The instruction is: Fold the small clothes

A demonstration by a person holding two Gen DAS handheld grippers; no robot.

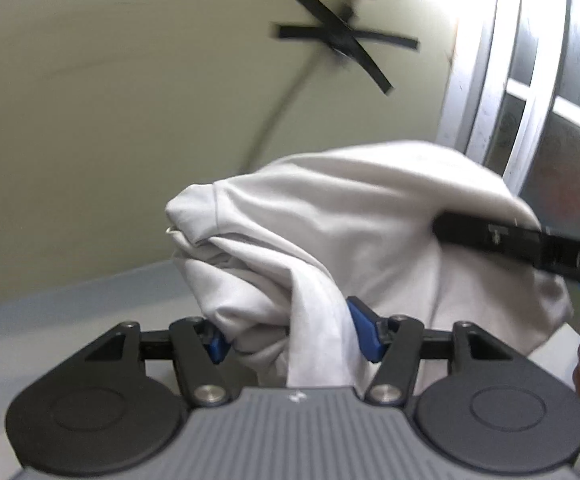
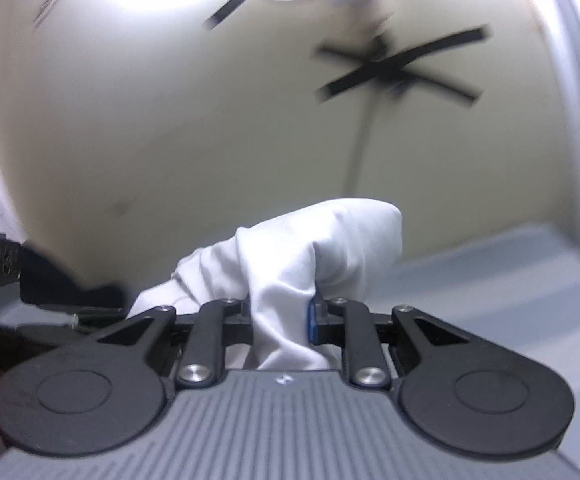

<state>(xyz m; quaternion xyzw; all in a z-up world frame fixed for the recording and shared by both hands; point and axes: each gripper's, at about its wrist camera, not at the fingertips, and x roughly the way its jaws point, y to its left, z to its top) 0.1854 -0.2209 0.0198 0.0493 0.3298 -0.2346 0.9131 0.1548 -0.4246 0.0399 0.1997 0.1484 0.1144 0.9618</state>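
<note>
Both claws grip one white garment.
Left claw and right claw, at lower centre of their views, each clamp bunched cloth.

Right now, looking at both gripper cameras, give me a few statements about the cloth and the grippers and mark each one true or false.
1. The left gripper has white cloth bunched between its blue pads. True.
2. The right gripper is empty. False: white cloth fills the gap between its pads.
3. The cloth is dark blue. False: it is white.
4. Black tape strips form a cross on the cream wall. True.
5. The cloth lies flat and neatly folded on the grey table. False: it is crumpled and gripped by both grippers.
</note>
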